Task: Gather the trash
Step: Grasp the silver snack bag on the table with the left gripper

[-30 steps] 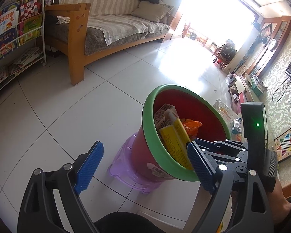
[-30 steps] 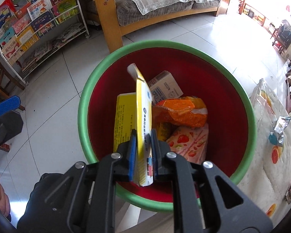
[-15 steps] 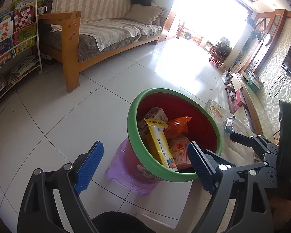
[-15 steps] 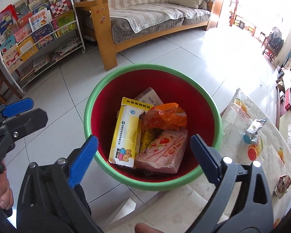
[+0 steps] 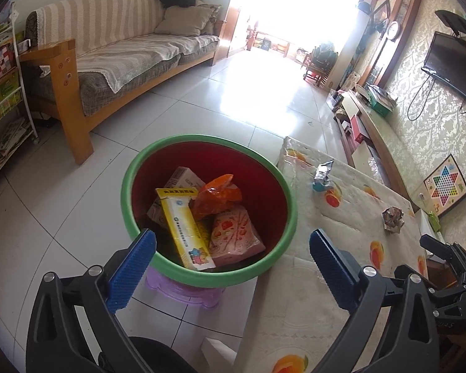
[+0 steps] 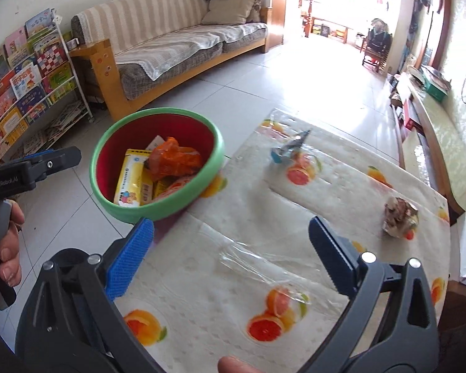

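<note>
A red bin with a green rim [image 5: 130, 168] [image 6: 158, 214] stands on a purple stool [image 5: 183, 293] beside the table. It holds a yellow box [image 5: 185, 227] [image 6: 130, 180], an orange bag [image 5: 216, 195] [image 6: 172, 158], a pink packet [image 5: 234, 233] and a carton. On the fruit-print tablecloth [image 6: 233, 279] [image 5: 295, 295] lie a silver-blue wrapper [image 6: 287, 150] [image 5: 323, 174] and a crumpled wrapper ball [image 6: 399, 216] [image 5: 393, 219]. My left gripper [image 5: 233, 267] is open and empty just short of the bin. My right gripper [image 6: 231, 256] is open and empty over the tablecloth.
A wooden sofa [image 5: 108, 62] [image 6: 177, 49] and a book rack [image 6: 28, 77] stand to the left on the tiled floor. A low TV cabinet [image 5: 372, 130] runs along the right wall. A checkers board [image 5: 445, 185] leans by the wall.
My right gripper opened and let the yellow box drop into the bin, then drew back and swung right over the table. My left gripper moved right and now looks into the bin.
</note>
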